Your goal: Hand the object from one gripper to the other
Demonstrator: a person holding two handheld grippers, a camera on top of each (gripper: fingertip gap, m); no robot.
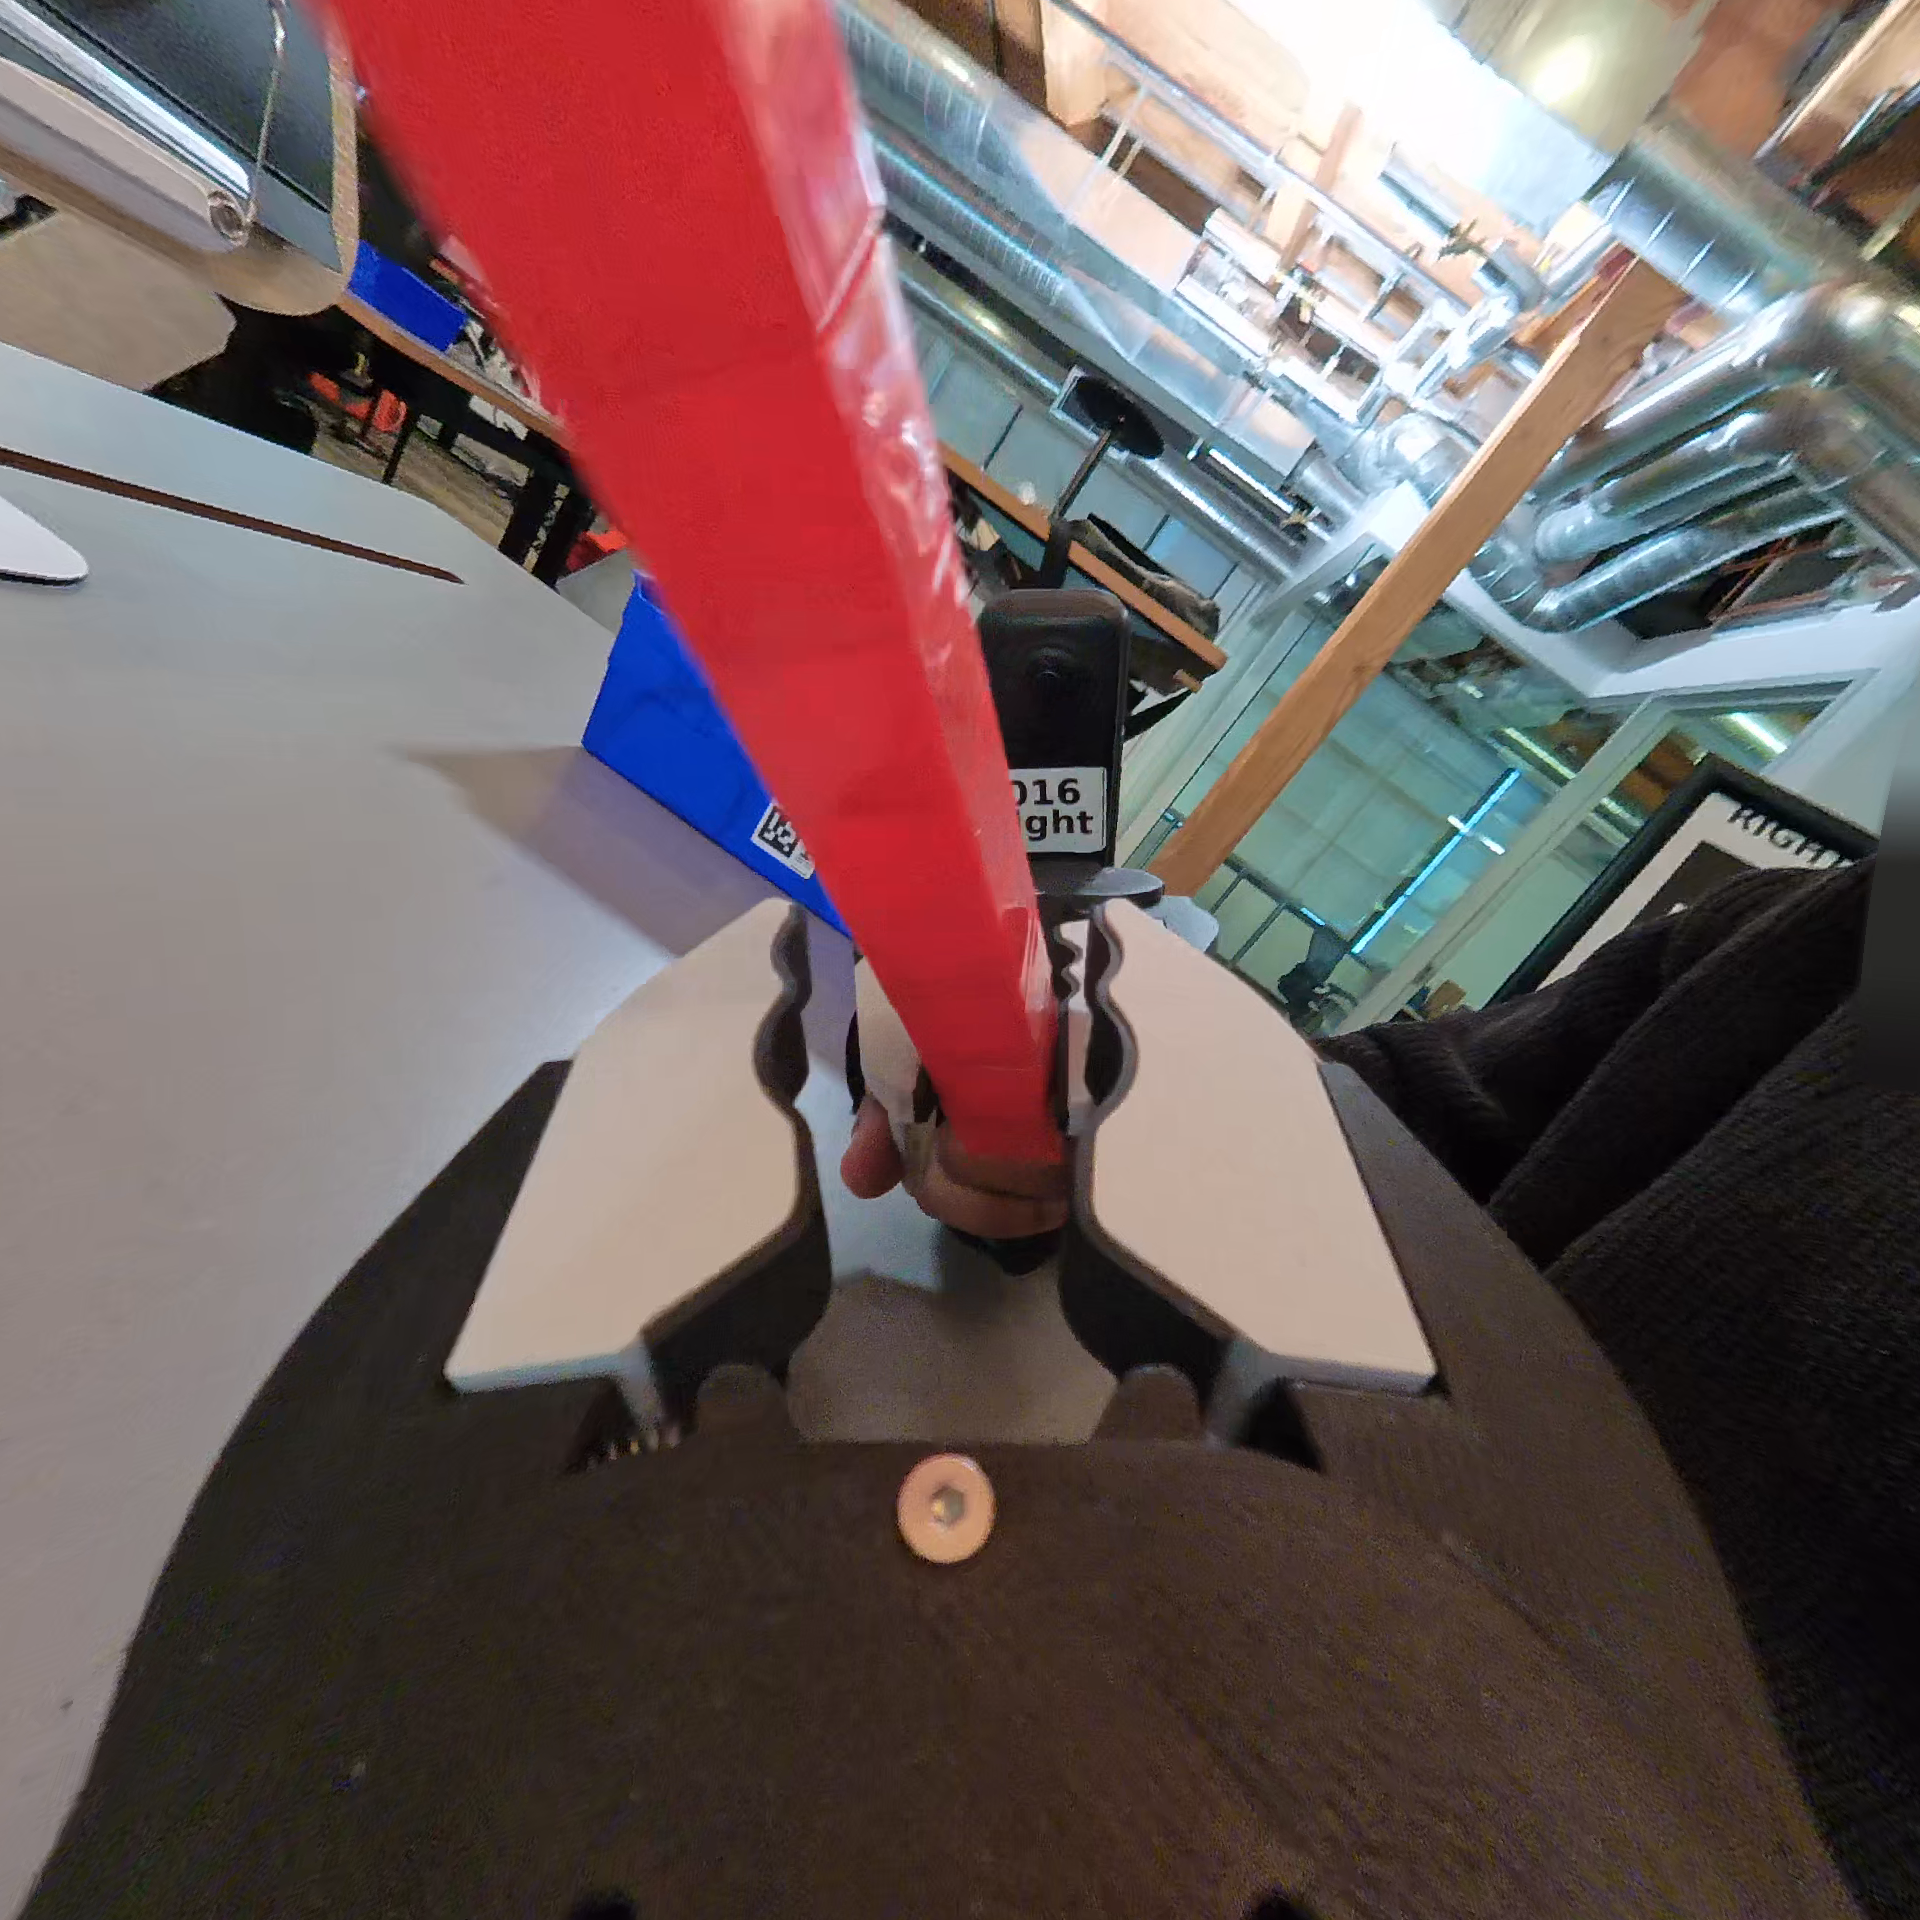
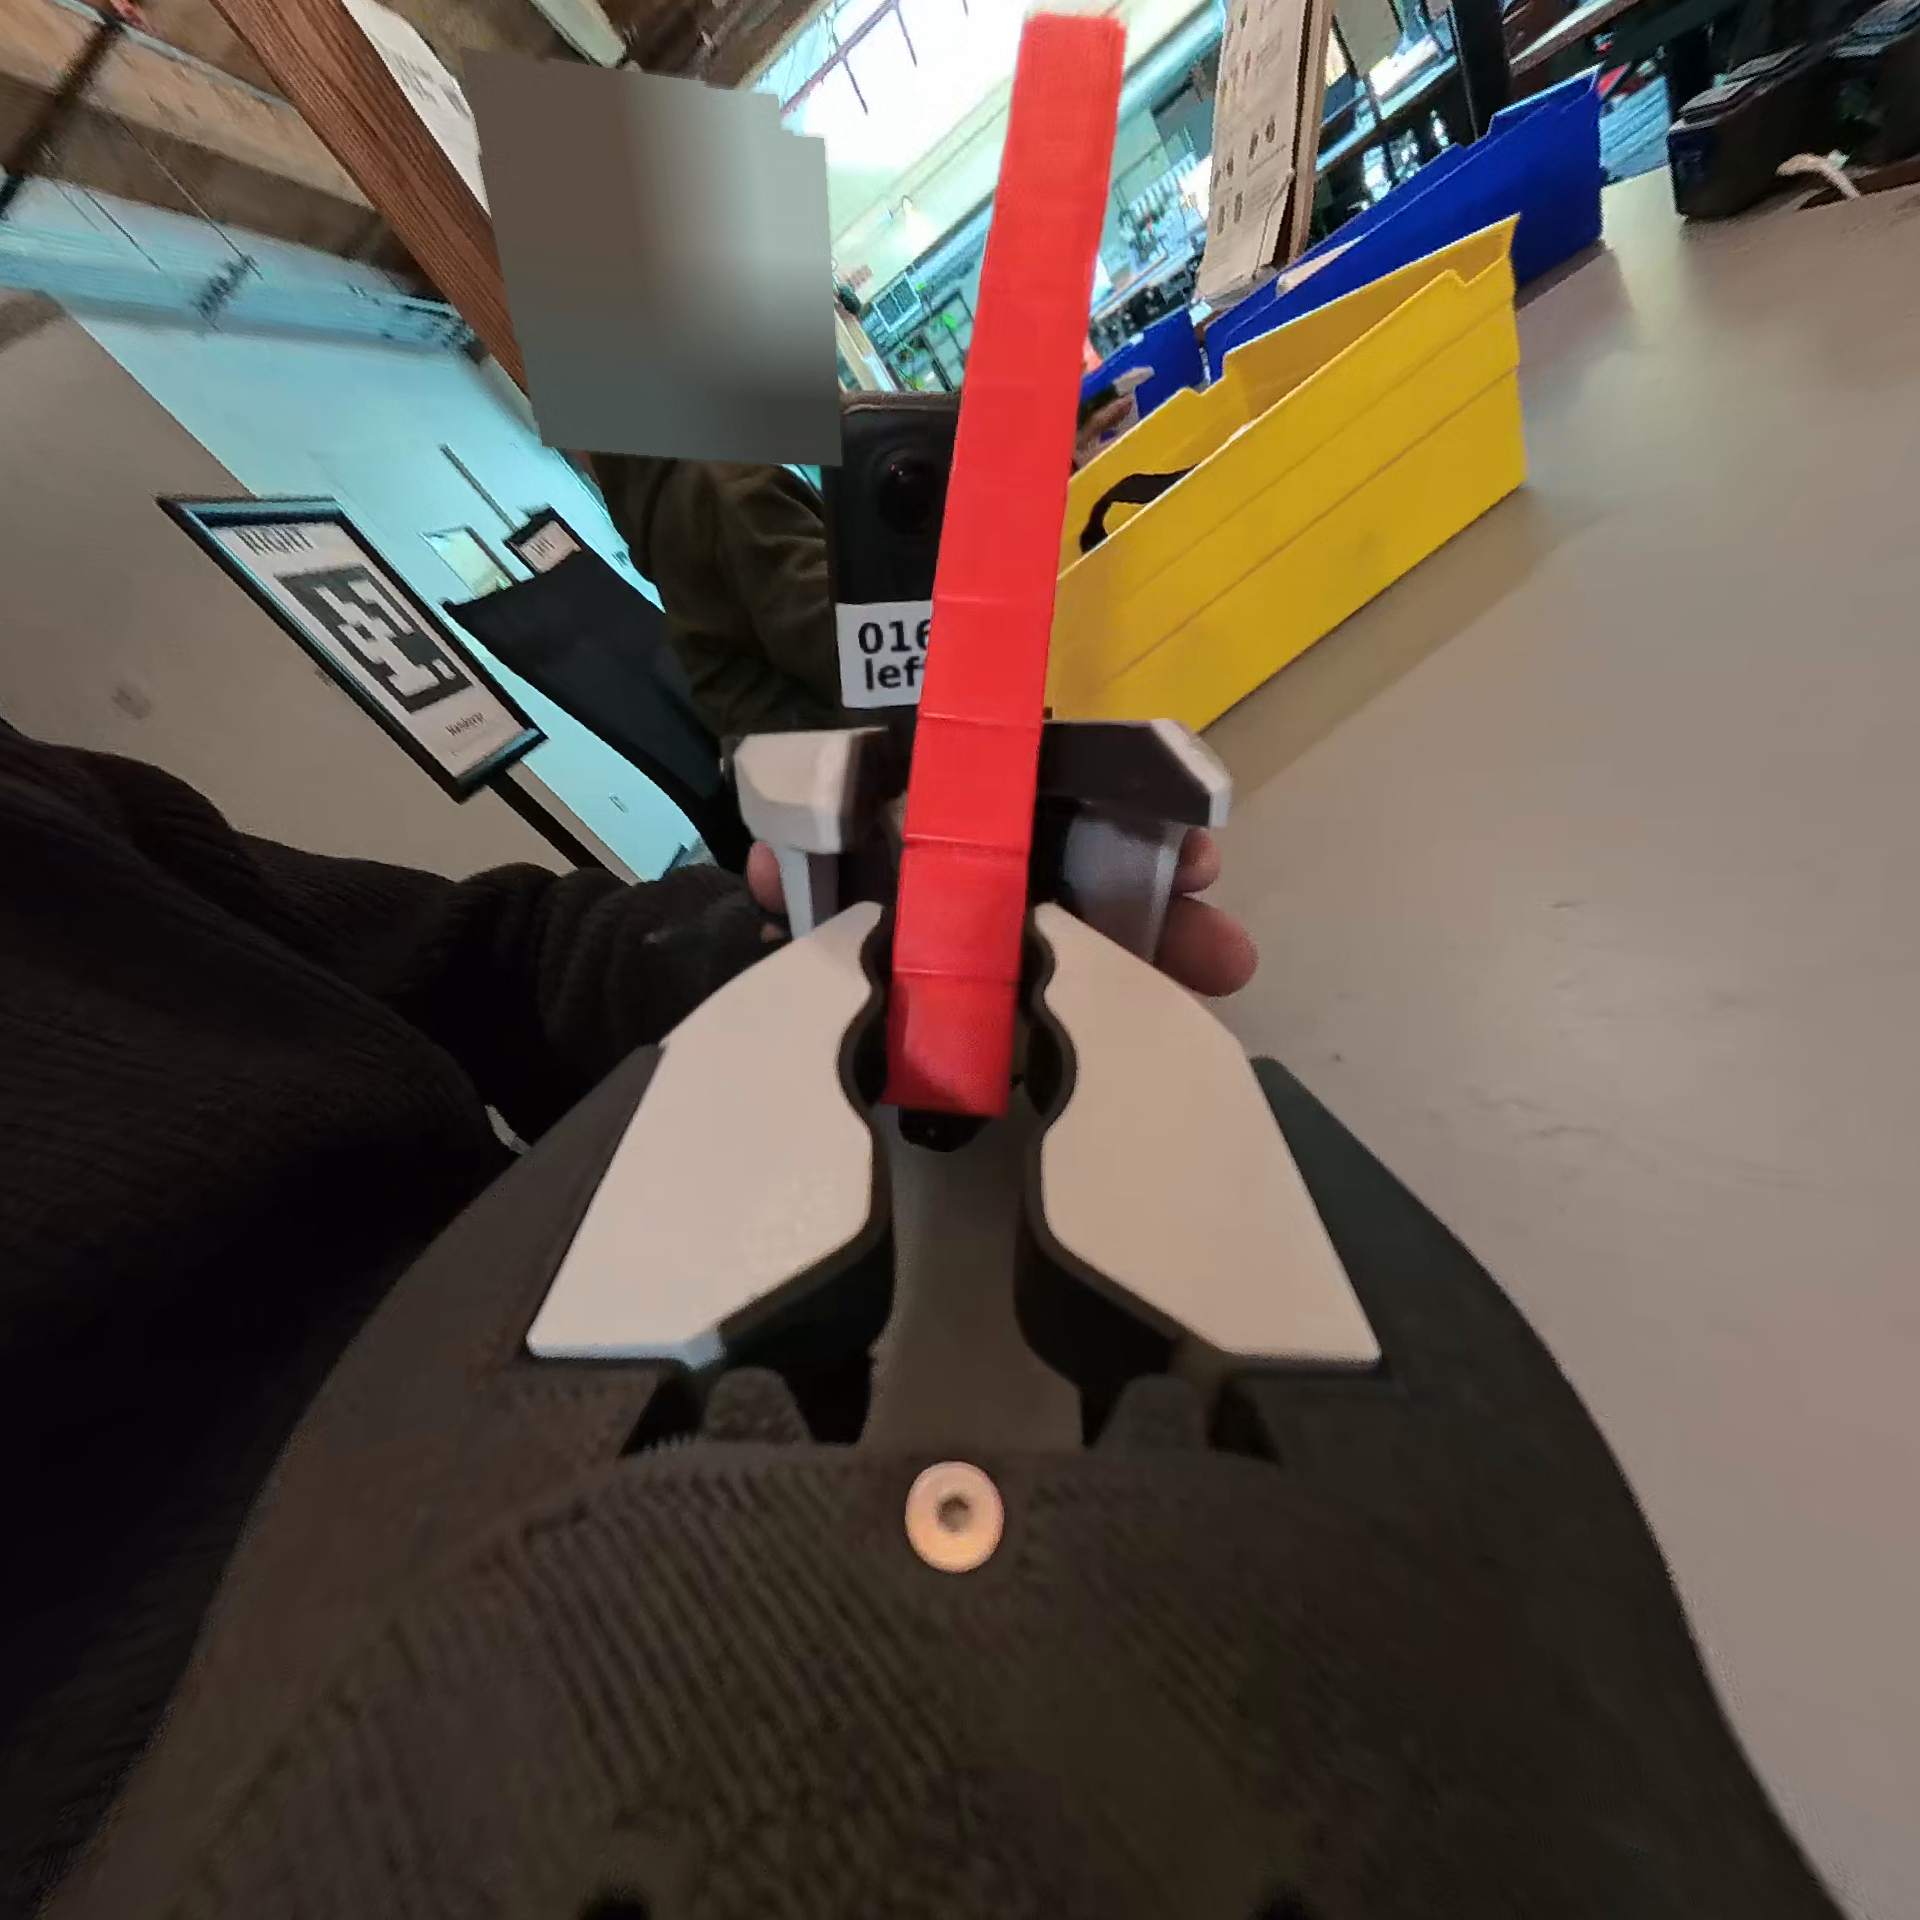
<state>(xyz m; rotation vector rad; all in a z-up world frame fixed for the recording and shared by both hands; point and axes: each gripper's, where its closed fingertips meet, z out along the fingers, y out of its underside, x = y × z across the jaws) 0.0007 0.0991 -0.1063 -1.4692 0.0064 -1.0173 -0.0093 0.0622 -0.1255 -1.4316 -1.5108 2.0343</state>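
Observation:
A long red bar point(image 1: 727, 416) made of taped segments stands steeply upward in both views point(image 2: 1008, 520). My right gripper point(image 2: 956, 935) is shut on its lower end, with both fingers pressed against its sides. My left gripper point(image 1: 945, 956) faces it from the other side and is open around the bar a little higher up. The bar lies against its right finger point(image 1: 1107, 997), with a gap on the left side. The left gripper also shows in the right wrist view point(image 2: 971, 790), straddling the bar. The right gripper's camera body point(image 1: 1070, 686) shows behind the bar.
Both grippers are above a grey table point(image 2: 1558, 831). A yellow bin point(image 2: 1299, 499) and blue bins point(image 2: 1455, 208) stand on it; another blue bin point(image 1: 665, 717) is at its edge. Dark sleeves point(image 1: 1662, 1143) flank the grippers. A sign stand point(image 2: 353, 623) and a person point(image 2: 727, 582) are behind. The tips of both grippers are at nearly the same place.

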